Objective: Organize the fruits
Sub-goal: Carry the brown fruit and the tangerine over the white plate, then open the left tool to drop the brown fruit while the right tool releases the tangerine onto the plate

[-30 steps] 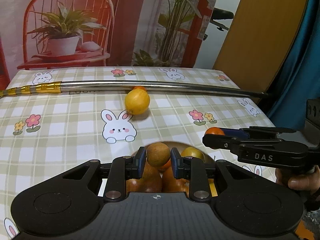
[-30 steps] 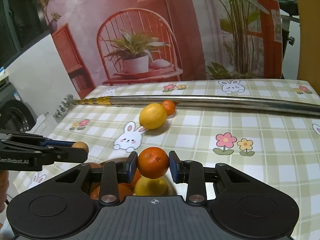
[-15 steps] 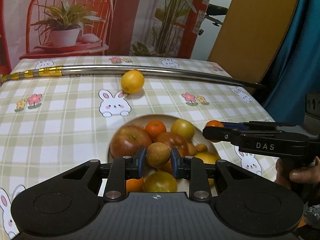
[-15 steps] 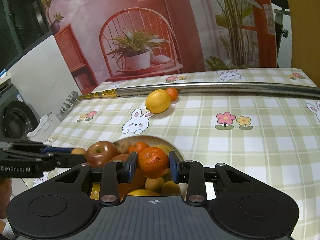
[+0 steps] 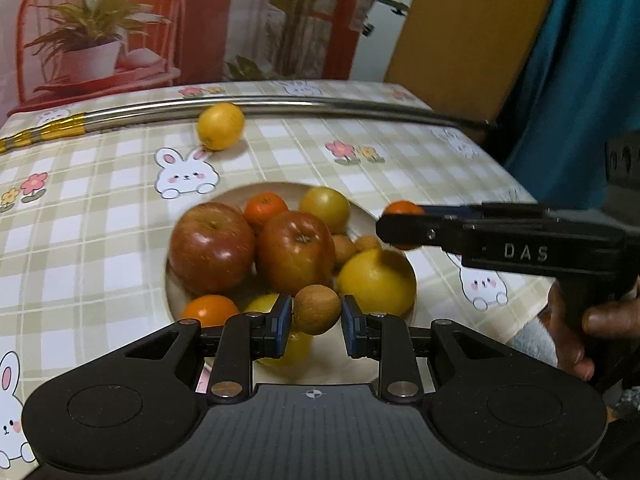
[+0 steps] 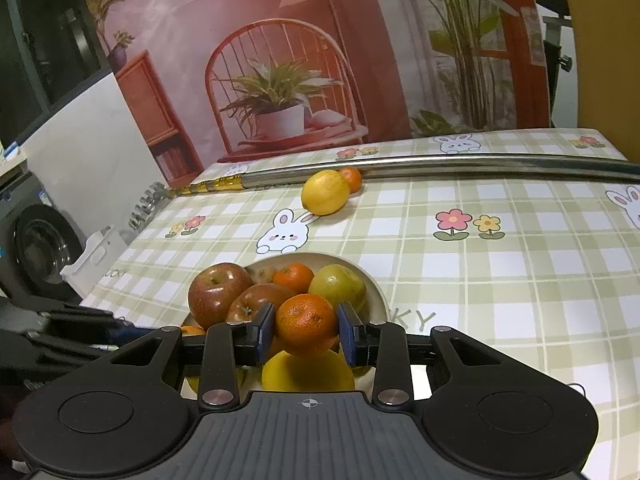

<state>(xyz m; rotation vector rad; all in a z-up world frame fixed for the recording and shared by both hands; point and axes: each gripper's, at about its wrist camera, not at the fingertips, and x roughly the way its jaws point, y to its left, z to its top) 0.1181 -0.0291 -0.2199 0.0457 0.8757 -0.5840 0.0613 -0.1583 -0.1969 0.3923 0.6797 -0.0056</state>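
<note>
Brown and rough-skinned, a small round fruit [image 5: 317, 309] sat pinched between the blue pads [image 5: 283, 321] of the left gripper [image 5: 316, 326], jaws nearly closed on it, hung above the near rim of the bowl [image 5: 366, 216]. Orange and dimpled, a tangerine [image 6: 306, 324] sat clamped the same way in the right gripper [image 6: 306, 334], narrow gap, pads pressed on both sides, over the bowl's near side.

Filled the bowl already: two red apples [image 5: 212, 246], a small tangerine [image 5: 265, 209], a greenish round fruit [image 5: 325, 209], a large yellow citrus [image 5: 376, 280], a few small brown fruits [image 5: 344, 248], another orange one [image 5: 210, 310].

Compared with a second before: bowl then mostly hidden behind the left fingers, now laid out almost whole beneath them; lemon [image 5: 221, 126] then close ahead, now far up by the metal pole [image 5: 320, 104]. Both grips unchanged, same fruit in each.

Seen from the left wrist only: the right gripper from the side at the bowl's right rim, tangerine peeking out at its tip, a hand [image 5: 580, 332] on its handle, a teal curtain [image 5: 580, 80] behind. Seen from the right wrist only: a second small tangerine [image 6: 351, 179] touching the lemon's far side against the pole, hidden behind the lemon in the other view; the left gripper dim and blurred at the left edge, its fruit not made out; a washing machine [image 6: 40, 248] beyond the checked tablecloth [image 6: 500, 280].
</note>
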